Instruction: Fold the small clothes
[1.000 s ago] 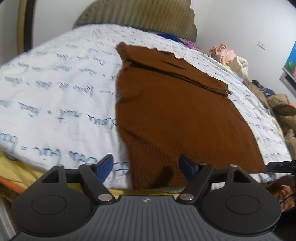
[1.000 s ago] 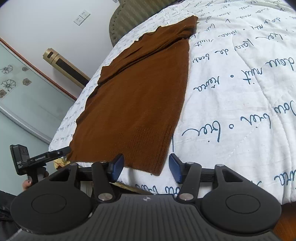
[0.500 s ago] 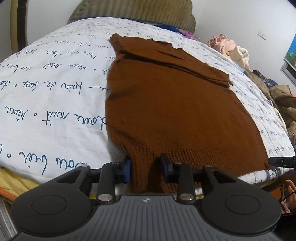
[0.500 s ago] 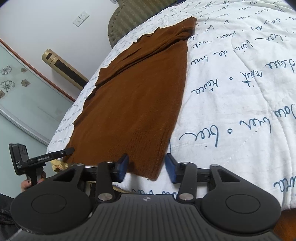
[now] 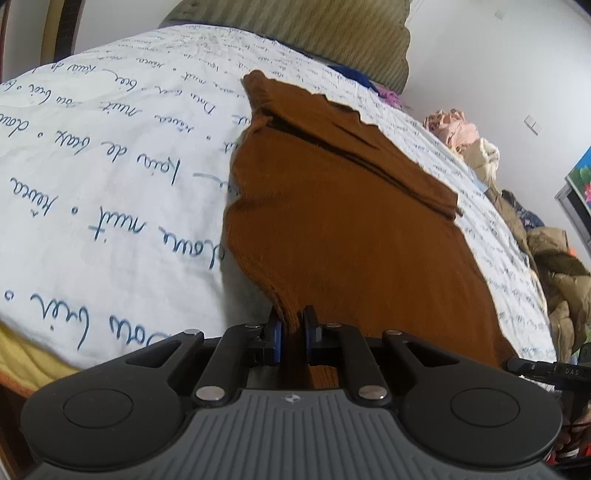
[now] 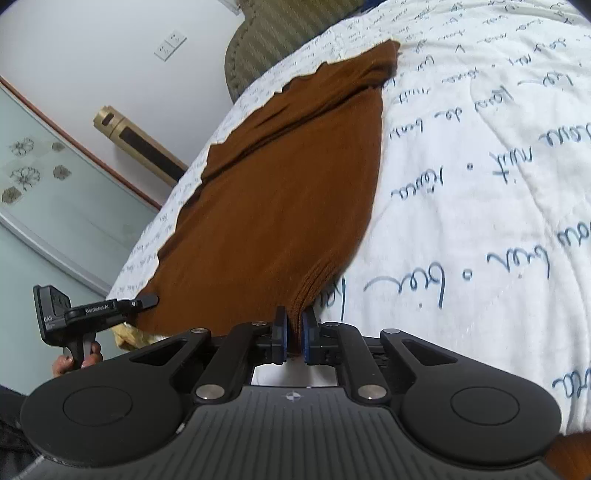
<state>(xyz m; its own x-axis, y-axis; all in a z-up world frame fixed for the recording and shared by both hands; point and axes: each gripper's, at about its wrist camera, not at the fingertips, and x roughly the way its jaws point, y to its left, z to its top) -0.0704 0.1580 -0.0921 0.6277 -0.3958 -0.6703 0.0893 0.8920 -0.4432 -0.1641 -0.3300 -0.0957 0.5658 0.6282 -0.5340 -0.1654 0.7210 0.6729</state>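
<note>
A brown knit sweater [image 5: 351,221] lies flat on a white bedspread [image 5: 110,177] printed with blue script, its sleeves folded across the far end. My left gripper [image 5: 292,330] is shut on the ribbed hem at one near corner, lifting it slightly. In the right wrist view the sweater [image 6: 288,192] stretches away, and my right gripper [image 6: 294,334] is shut on the other near hem corner. The left gripper's body [image 6: 85,314] shows at the left of the right wrist view.
An olive ribbed headboard [image 5: 314,33] stands at the far end of the bed. A pile of clothes [image 5: 517,206] lies beyond the bed's right side. A gold floor-standing unit [image 6: 140,144] and a glass panel [image 6: 48,206] stand left of the bed.
Both grippers moved forward onto the sweater's near hem and closed, from wide open to shut on its two corners. The hem is now pinched and lifted slightly.
</note>
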